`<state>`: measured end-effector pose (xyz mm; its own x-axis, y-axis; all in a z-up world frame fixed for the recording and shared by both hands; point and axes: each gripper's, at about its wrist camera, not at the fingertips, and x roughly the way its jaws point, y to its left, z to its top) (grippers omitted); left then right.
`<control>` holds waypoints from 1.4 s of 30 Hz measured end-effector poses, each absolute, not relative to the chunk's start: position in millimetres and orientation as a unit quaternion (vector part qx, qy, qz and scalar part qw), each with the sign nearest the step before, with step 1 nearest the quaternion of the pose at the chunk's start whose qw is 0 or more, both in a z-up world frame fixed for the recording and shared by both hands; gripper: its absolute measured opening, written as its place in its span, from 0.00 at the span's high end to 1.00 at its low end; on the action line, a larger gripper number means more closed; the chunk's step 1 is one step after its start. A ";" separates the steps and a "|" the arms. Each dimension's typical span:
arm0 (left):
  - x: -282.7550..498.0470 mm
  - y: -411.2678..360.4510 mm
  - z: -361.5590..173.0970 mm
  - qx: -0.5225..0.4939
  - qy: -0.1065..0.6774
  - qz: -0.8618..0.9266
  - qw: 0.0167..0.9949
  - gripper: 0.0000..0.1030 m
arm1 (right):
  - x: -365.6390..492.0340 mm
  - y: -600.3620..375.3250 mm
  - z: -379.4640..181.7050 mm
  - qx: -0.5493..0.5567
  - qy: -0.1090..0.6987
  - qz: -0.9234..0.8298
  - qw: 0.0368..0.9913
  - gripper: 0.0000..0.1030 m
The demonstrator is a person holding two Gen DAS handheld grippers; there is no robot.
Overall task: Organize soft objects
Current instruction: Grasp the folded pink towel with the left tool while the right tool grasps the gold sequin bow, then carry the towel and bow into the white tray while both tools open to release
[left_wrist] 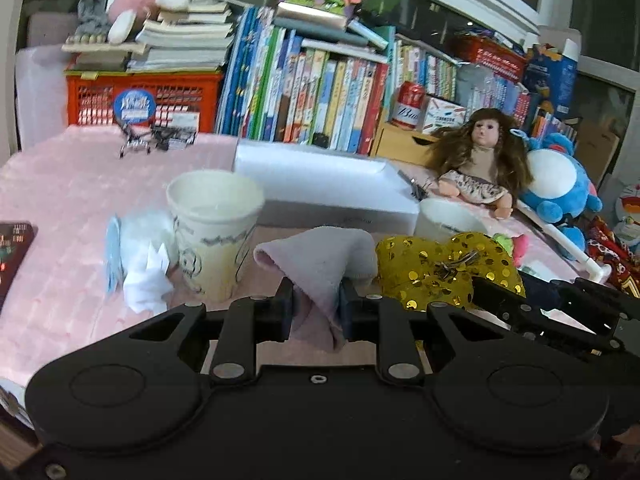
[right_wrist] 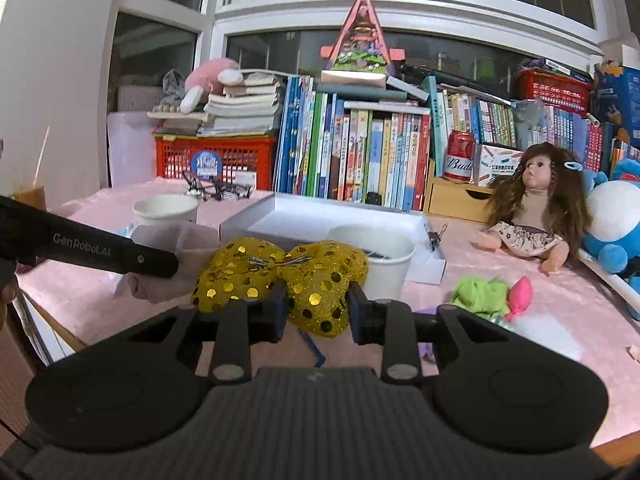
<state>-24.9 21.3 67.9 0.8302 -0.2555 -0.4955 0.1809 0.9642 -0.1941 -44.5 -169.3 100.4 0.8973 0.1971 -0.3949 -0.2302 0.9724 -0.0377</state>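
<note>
Fleecy pink cloth (left_wrist: 320,268), sequinned gold bow (right_wrist: 280,276)

Tight quarters ahead of the left gripper (left_wrist: 316,304): a paper cup (left_wrist: 214,232) stands at eleven o'clock, crumpled tissue (left_wrist: 140,256) beside it at ten, and the white box (left_wrist: 320,188) walls off twelve. At two, the gold sequin bow (left_wrist: 436,268) and a second white cup (left_wrist: 448,216) crowd in. Bare pink tablecloth (left_wrist: 72,200) lies open toward ten, beyond the tissue. From the right gripper (right_wrist: 316,312), open cloth runs at four o'clock, past the green and pink soft toys (right_wrist: 492,292) at two.
</note>
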 end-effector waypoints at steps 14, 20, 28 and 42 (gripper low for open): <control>15.3 10.5 136.3 -0.058 0.231 -0.143 0.961 0.80 | -4.0 -208.8 150.0 0.033 0.195 0.096 0.975 0.66; 66.5 5.6 163.1 -0.063 0.246 -0.147 0.956 0.80 | 48.2 -228.3 163.3 0.060 0.225 0.086 0.969 0.66; 149.1 -5.8 167.1 -0.087 0.307 -0.138 0.937 0.79 | 127.7 -239.8 167.5 0.075 0.279 0.086 0.954 0.66; 266.5 -21.5 91.0 -0.116 0.453 -0.091 0.879 0.79 | 225.7 -244.0 115.8 0.084 0.399 0.082 0.909 0.65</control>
